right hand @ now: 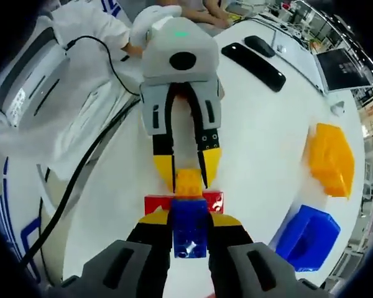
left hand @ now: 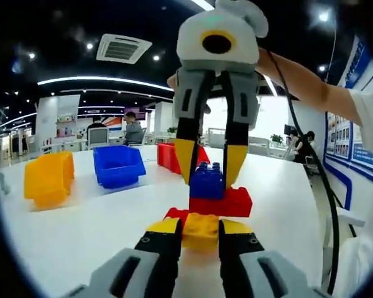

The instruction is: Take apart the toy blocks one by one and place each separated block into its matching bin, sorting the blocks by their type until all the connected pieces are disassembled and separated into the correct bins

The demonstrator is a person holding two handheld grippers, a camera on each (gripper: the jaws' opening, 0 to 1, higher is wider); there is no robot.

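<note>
A stack of toy blocks is held between both grippers above the white table (left hand: 81,230). In the left gripper view, my left gripper (left hand: 201,228) is shut on the yellow block (left hand: 201,231) at the near end. A red block (left hand: 224,202) sits in the middle. The right gripper (left hand: 210,169) comes down from above, shut on the blue block (left hand: 206,182). In the right gripper view, my right gripper (right hand: 189,225) clamps the blue block (right hand: 189,234). Beyond it lies the red block (right hand: 154,203), then the yellow block (right hand: 188,182) in the left gripper (right hand: 188,175).
Three bins stand on the table: yellow bin (left hand: 48,179), blue bin (left hand: 118,164), red bin (left hand: 169,155). The yellow bin (right hand: 328,158) and blue bin (right hand: 308,239) sit to the right. A black keyboard (right hand: 261,65) and a laptop (right hand: 345,68) lie farther off. A person's arm (left hand: 304,84) and cable trail behind.
</note>
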